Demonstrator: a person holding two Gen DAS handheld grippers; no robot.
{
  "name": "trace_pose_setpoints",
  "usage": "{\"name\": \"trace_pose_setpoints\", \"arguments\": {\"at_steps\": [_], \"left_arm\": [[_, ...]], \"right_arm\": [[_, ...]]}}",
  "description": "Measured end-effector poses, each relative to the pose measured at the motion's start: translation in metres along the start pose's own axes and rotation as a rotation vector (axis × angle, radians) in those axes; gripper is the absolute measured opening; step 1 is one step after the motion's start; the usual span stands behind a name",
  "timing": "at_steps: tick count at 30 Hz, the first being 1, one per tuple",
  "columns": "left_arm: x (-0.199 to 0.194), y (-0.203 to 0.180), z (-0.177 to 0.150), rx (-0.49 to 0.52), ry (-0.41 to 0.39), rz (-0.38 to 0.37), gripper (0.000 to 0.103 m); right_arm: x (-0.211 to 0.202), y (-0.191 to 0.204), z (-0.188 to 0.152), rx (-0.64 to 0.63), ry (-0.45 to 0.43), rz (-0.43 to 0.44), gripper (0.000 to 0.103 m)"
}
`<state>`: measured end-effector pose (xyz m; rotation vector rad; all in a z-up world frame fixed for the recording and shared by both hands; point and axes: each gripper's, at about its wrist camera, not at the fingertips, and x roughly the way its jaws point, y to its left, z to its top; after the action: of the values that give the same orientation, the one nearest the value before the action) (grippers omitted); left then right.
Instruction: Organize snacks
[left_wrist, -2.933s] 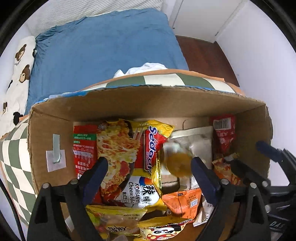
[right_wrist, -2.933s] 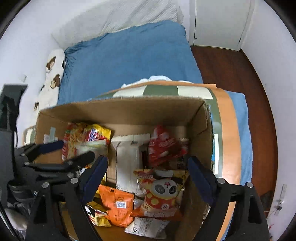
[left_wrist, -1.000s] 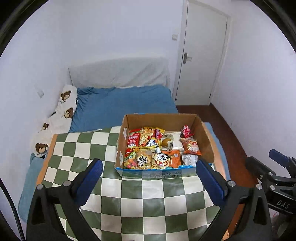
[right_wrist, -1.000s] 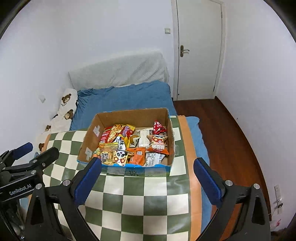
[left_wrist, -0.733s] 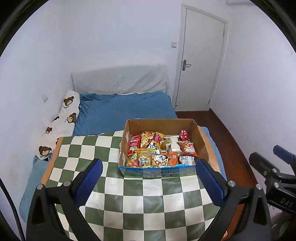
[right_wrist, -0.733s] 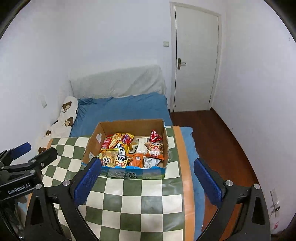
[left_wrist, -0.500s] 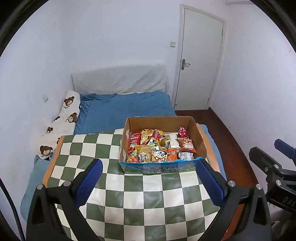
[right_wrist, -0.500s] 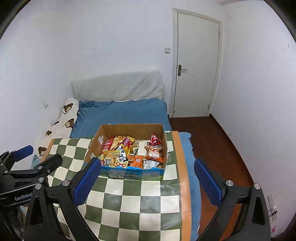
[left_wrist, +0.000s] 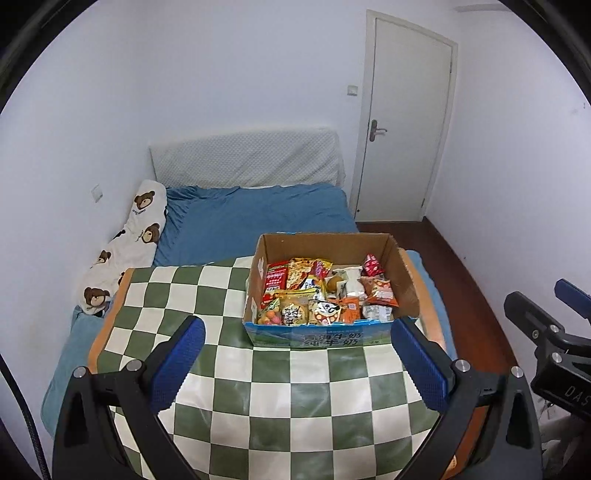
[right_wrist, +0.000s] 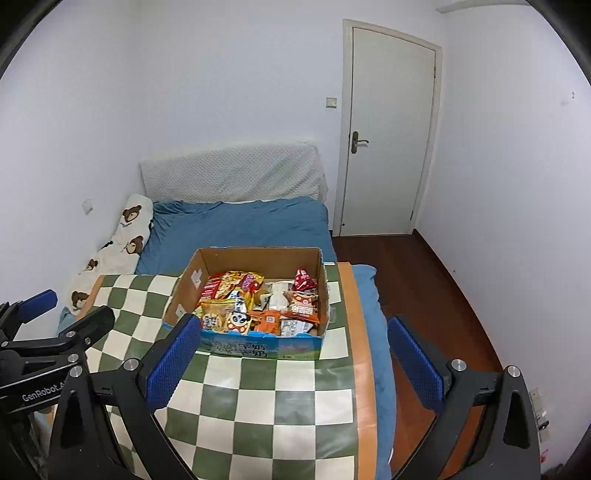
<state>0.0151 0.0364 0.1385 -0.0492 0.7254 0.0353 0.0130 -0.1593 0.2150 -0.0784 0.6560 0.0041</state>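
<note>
A small bedroom is seen from two fisheye cameras held above a table covered by a green and cream checked cloth (left_wrist: 295, 387). The left gripper (left_wrist: 301, 363) is held wide open with nothing between its blue-padded fingers (left_wrist: 177, 360); its black frame is cut off by the lower edge of the view. The right gripper (right_wrist: 293, 360) is likewise spread wide and empty, its fingers (right_wrist: 171, 360) framing the near end of the table, and part of it is also seen at the right edge of the left camera's view. An open cardboard box (left_wrist: 404, 284) with a blue printed front panel is set on the far right part of the cloth, well apart from both grippers. The box is packed with snack packets (left_wrist: 325, 295) in red, yellow, orange and white; they overlap one another, so the lower ones are hidden and most of the print is too small to be read. A packet with a panda face (right_wrist: 238, 319) can be made out near the front. Behind the table a bed with a blue sheet (left_wrist: 255, 218) is partly hidden by the box, and a long pillow printed with bears (left_wrist: 125, 243) lies along the wall. A closed white door (left_wrist: 404, 125) is seen at the back right.
</note>
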Motion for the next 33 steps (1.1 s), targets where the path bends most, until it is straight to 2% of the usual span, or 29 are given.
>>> {"name": "trace_pose_setpoints", "arguments": {"at_steps": [17,33], "left_arm": [[0.067,-0.001,0.007,-0.013,0.057,0.062,0.103],[0.084,-0.001,0.009,-0.011,0.084,0.068,0.103]], "right_arm": [[0.080,-0.004,-0.001,0.029,0.052,-0.072,0.103],[0.104,0.001,0.004,0.037,0.063,-0.083,0.103]]}}
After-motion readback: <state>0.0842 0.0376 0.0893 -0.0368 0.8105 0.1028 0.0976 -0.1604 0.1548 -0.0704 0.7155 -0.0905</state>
